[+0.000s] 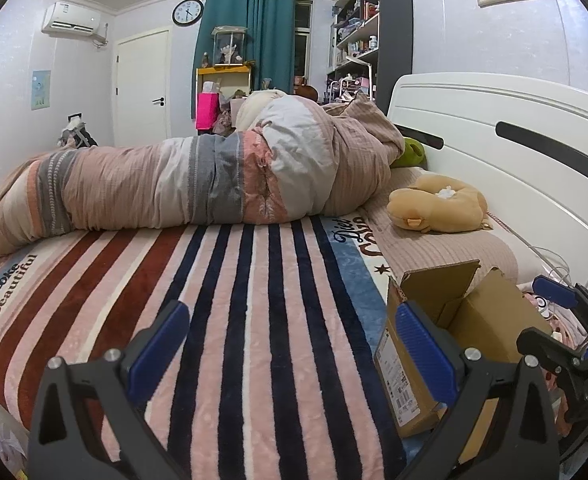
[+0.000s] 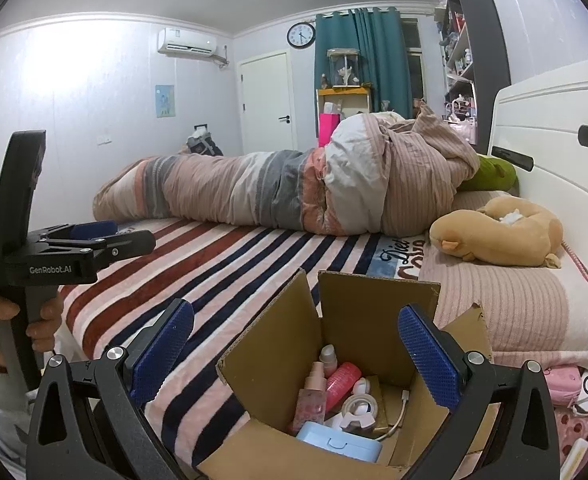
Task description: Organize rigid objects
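Facing: a bedroom, both grippers held low over the bed, pointing toward the far wall with door, clock and teal curtain.
Bed: striped blanket [image 1: 253, 300] as the working surface, soft and plush, likely to let small things tip or sink.
Duvet: rolled bundle [image 1: 197, 184] lying across the bed, well beyond the work area.
Headboard side: pink pillow [image 2: 514, 312] with a tan plush toy [image 2: 502, 236] on it, to the right of the box.
Key relation: cardboard box [image 2: 358, 344] sits straight ahead of and just below the right gripper [image 2: 294, 344], flaps up, mouth open toward it; from the left gripper [image 1: 289, 340] the box lies off to the right [image 1: 446, 332], so the right hand is nearer.
Box contents: light blue case [image 2: 338, 444] nearest, tape roll [image 2: 360, 406], pink tube [image 2: 342, 380] lying slantwise, pale pink bottle [image 2: 314, 396] upright, white cable [image 2: 402, 408] at the right wall.
Right gripper: fingers spread wide, holding nothing.
Left gripper: fingers spread wide, holding nothing, above bare blanket.
Judgement: sorting appears at an early stage; a short downward reach by the right hand looks like the natural next move.
Risk: raised flaps may catch the fingers on entry.
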